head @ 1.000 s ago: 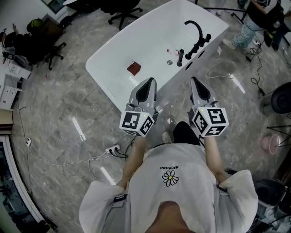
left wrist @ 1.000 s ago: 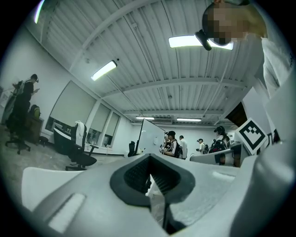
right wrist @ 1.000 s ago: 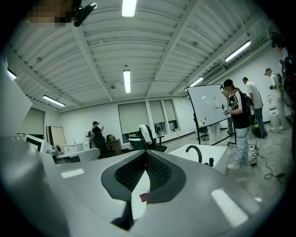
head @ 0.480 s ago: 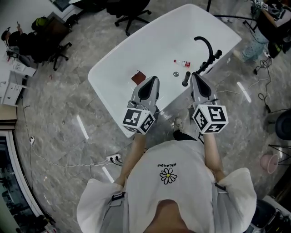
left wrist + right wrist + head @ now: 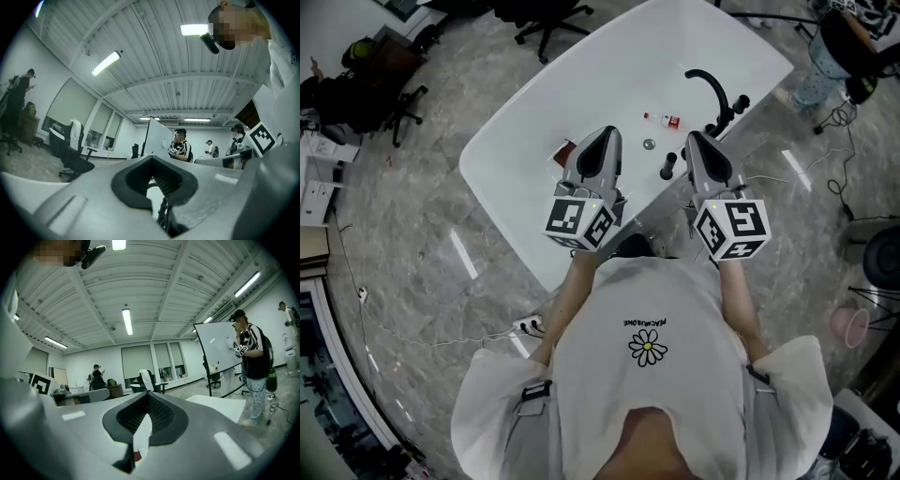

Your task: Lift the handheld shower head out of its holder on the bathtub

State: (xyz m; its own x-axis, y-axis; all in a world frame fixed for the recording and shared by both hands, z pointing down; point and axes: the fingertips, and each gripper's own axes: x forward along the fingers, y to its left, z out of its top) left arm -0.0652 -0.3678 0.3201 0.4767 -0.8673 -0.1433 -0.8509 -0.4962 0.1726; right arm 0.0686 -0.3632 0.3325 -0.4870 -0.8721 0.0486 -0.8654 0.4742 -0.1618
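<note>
Hovering over bathtub (image 5: 581, 84): left claw (image 5: 602, 137), right claw (image 5: 699, 141) closed, empty; shower head (image 5: 668, 167) small, indistinct

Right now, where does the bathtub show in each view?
Head view: bathtub, upper centre, running diagonally.
Left gripper view: bathtub, only a white strip, low centre.
Right gripper view: bathtub, a white strip, low centre.
Shared landmark: the standing person in the black-and-white top.
</note>
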